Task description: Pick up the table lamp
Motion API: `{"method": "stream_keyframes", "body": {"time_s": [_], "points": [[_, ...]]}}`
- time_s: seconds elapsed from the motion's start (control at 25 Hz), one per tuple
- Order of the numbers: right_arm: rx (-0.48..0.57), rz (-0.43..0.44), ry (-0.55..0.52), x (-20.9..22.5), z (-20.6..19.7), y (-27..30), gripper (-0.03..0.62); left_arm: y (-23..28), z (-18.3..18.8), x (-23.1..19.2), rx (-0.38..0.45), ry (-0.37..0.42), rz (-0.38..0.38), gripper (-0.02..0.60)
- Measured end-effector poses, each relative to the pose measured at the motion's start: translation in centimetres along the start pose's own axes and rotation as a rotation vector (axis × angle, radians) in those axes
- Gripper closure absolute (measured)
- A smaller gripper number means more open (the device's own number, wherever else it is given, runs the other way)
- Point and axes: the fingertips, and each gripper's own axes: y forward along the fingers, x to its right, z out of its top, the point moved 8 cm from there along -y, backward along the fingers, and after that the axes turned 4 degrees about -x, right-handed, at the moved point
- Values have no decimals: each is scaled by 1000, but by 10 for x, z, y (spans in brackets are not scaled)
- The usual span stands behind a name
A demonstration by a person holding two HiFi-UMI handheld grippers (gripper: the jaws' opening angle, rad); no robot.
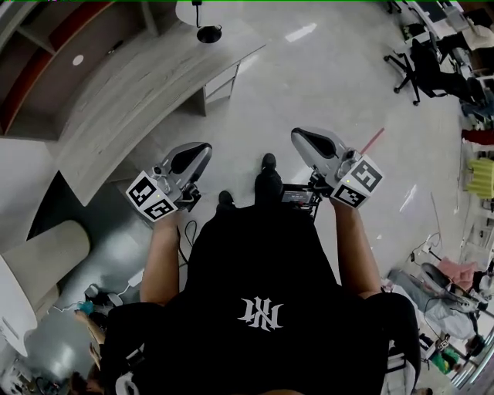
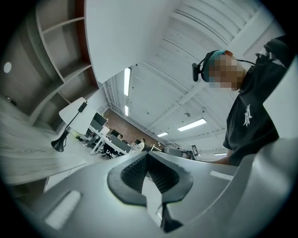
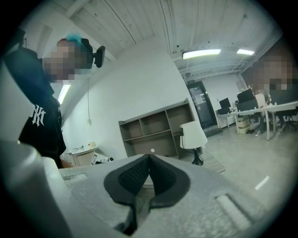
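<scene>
The table lamp stands on the far end of a curved wooden desk (image 1: 139, 85); from the head view I see its black round base (image 1: 208, 33) and part of its white shade (image 1: 191, 9). It is well ahead of both grippers. The left gripper (image 1: 204, 147) and the right gripper (image 1: 297, 136) are held out over the floor, both shut and empty. In the left gripper view the lamp (image 2: 70, 125) is small at the far left, beyond the shut jaws of the left gripper (image 2: 148, 155). The right gripper view has the lamp (image 3: 192, 135) just right of the right gripper (image 3: 149, 158).
A brown shelf unit (image 3: 153, 135) stands behind the desk. Black office chairs (image 1: 421, 69) and desks (image 3: 265, 111) fill the far right. A red strip (image 1: 372, 140) marks the pale floor. A rounded white counter (image 1: 38, 251) sits at my left.
</scene>
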Motion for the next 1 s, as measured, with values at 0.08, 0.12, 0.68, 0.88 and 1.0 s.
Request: {"method": "stream_keyframes", "body": {"time_s": [0.08, 0.12, 0.68, 0.88, 1.0], "points": [[1, 16, 4, 5, -2, 3, 594, 2, -1, -3, -5, -3, 7, 592], [3, 25, 5, 6, -4, 5, 594, 1, -2, -3, -5, -3, 14, 592], [48, 209, 23, 149, 36, 26, 594, 106, 26, -43, -18, 43, 177, 592], [63, 274, 41, 221, 54, 28, 594, 157, 38, -64, -15, 41, 264, 592], [87, 299, 65, 265, 63, 27, 594, 187, 38, -78, -8, 8, 320, 581]]}}
